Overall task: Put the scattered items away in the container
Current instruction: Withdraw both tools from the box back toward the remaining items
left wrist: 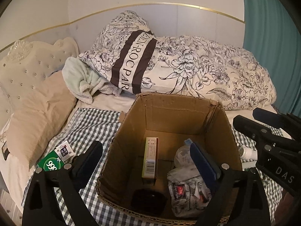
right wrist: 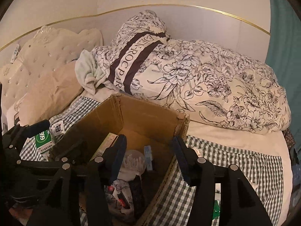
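cardboard box (left wrist: 169, 116) open on the bed's checked cloth (left wrist: 90, 120), holding carton, bag, packets | green 999 box (left wrist: 50, 163) beside its left wall | left gripper (left wrist: 148, 160) fingers wide, straddling that wall, empty | right gripper (right wrist: 148, 156) fingers half open, straddling the right wall, empty

The bed (left wrist: 105, 101) carried a checked cloth (left wrist: 90, 120). On it, an open cardboard box (left wrist: 169, 113) sat just ahead of the left gripper (left wrist: 148, 160), a green packet (left wrist: 50, 163) to its left, a white bottle (left wrist: 247, 153) to its right.
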A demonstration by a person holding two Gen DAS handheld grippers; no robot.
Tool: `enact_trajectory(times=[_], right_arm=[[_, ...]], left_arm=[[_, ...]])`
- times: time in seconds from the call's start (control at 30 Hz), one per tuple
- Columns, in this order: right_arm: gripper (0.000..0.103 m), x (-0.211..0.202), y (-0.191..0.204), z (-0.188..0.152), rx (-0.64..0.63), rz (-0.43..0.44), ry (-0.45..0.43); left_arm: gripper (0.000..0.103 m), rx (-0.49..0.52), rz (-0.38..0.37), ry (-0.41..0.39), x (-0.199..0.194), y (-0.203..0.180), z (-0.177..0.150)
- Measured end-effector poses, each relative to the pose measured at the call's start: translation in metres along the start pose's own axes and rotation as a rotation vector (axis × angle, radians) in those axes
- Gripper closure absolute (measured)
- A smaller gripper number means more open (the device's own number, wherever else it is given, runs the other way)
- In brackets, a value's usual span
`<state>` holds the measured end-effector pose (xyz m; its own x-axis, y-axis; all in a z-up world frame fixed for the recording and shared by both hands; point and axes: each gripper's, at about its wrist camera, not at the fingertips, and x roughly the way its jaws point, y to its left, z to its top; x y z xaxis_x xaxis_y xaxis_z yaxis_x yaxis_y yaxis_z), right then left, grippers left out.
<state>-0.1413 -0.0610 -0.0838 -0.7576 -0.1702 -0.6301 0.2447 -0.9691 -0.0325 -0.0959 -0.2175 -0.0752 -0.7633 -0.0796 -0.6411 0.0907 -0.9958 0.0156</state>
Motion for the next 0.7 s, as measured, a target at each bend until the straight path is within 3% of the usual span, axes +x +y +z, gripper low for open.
enact_trajectory(times=[0.7], right_arm=[[0.043,-0.072,-0.022,0.002,0.043,-0.038,-0.109]], left_arm=[[0.006,0.029,0.003,-0.103,-0.065,-0.027,0.013]])
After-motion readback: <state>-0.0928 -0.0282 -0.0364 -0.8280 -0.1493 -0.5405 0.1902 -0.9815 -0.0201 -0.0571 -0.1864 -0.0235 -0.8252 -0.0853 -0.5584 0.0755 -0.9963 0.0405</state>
